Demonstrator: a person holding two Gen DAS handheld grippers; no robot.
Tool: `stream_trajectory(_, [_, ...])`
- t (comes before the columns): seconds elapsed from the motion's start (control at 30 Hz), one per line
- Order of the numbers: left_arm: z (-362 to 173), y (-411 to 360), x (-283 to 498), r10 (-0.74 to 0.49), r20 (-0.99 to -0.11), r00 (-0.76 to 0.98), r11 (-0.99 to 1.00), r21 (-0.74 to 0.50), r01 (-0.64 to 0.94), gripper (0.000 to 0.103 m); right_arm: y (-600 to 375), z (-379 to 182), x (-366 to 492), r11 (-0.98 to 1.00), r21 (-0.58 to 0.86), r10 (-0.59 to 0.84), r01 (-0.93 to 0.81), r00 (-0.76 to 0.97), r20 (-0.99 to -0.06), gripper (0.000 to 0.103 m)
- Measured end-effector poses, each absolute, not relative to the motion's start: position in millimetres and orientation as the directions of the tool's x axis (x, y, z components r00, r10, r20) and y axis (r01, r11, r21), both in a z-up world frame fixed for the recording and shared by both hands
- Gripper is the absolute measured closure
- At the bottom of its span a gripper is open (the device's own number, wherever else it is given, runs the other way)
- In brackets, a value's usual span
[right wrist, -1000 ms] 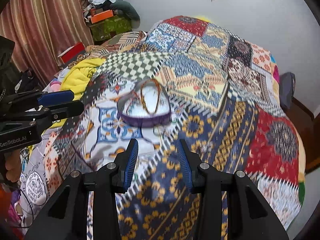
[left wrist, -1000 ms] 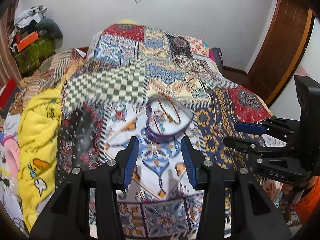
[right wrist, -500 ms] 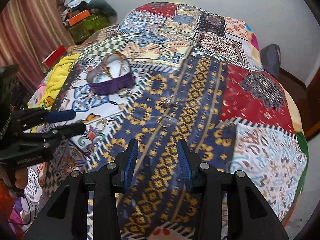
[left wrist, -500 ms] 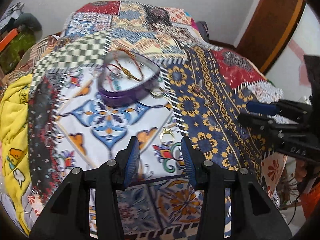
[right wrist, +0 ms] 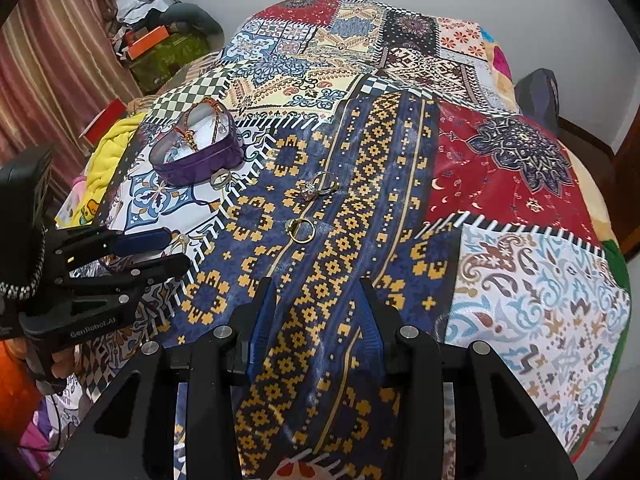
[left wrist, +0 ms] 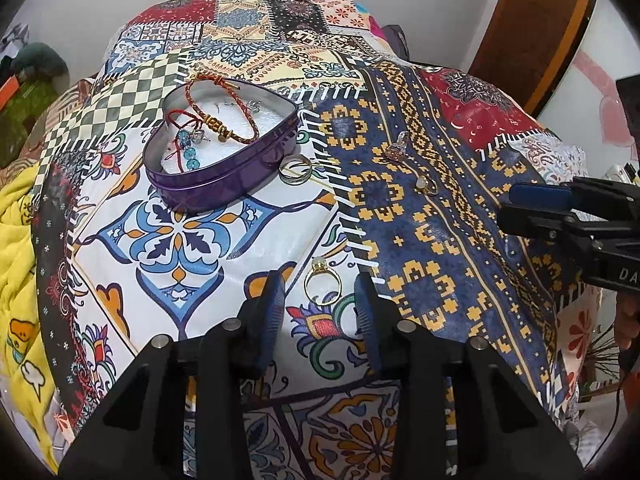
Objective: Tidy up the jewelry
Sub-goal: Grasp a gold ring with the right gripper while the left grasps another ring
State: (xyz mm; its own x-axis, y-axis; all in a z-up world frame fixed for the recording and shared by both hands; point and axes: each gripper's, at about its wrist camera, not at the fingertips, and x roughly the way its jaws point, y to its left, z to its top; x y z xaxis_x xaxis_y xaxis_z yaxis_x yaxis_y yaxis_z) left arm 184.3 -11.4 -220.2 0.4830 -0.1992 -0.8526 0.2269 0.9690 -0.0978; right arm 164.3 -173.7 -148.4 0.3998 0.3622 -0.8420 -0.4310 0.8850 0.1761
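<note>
A purple heart-shaped tin (left wrist: 208, 196) (right wrist: 200, 164) sits on the patchwork bedspread with braided and beaded bracelets (left wrist: 208, 120) inside. Loose rings lie around it. A gold ring with a pale stone (left wrist: 319, 267) rests on the cloth right between the tips of my open left gripper (left wrist: 320, 292) (right wrist: 176, 249). A wide band ring (left wrist: 295, 170) (right wrist: 221, 178) lies against the tin. On the blue-and-yellow patch are an ornate ring (right wrist: 316, 189) (left wrist: 396, 151) and a gold ring (right wrist: 302, 230) (left wrist: 427, 185). My right gripper (right wrist: 317, 292) (left wrist: 510, 206) hovers open just short of them, holding nothing.
The bedspread (right wrist: 520, 160) covers the whole bed and drops off at the near and right edges. A yellow blanket (left wrist: 20, 240) lies at the left side. Boxes and clutter (right wrist: 160, 48) stand by the curtain, and a wooden door (left wrist: 540, 32) is at the far right.
Both grippers have come lower and nearer to the bed. The left one now straddles the gold ring; the right one has shifted right, over the blue-and-yellow patch. Nothing was grasped.
</note>
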Motion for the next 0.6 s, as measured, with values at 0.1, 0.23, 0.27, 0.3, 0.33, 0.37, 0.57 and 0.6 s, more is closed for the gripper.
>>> stream_trajectory(0.1, [-220,-10,184,-0.192,-0.852,0.486,0.969,-0.087,0.23,0.085,-169,-150,169,0.88,0.18,0.37,-0.439,0.398,-0.839,0.066])
stream_trajectory(0.23, [-220,-10,185,-0.192,-0.849,0.491,0.971,-0.091,0.222,0.085,-163,-154,180,0.874,0.188,0.38,-0.448,0.392,-0.838,0.066])
stream_trajectory(0.27, [-220,-11,184,-0.185,-0.848,0.496,0.972,-0.082,0.222,0.085,-161,-155,183,0.873,0.192,0.384,-0.448,0.389,-0.838,0.066])
stream_trajectory(0.3, [-219,-12,184,-0.18,-0.847,0.5,0.973,-0.077,0.22,0.085,-159,-158,187,0.873,0.195,0.385,-0.447,0.386,-0.839,0.066])
stream_trajectory(0.33, [-219,-12,183,-0.18,-0.846,0.503,0.973,-0.078,0.217,0.085,-158,-159,189,0.872,0.197,0.386,-0.447,0.383,-0.839,0.066])
stream_trajectory(0.37, [-218,-11,183,-0.185,-0.844,0.504,0.973,-0.086,0.212,0.085,-156,-161,192,0.872,0.199,0.387,-0.448,0.38,-0.84,0.066])
stream_trajectory(0.57, [-212,-4,188,-0.189,-0.828,0.528,0.977,-0.105,0.185,0.086,-145,-175,204,0.864,0.201,0.385,-0.461,0.348,-0.855,0.066])
stream_trajectory(0.6, [-212,-3,190,-0.183,-0.827,0.532,0.978,-0.101,0.18,0.086,-142,-175,204,0.865,0.192,0.379,-0.463,0.353,-0.856,0.066])
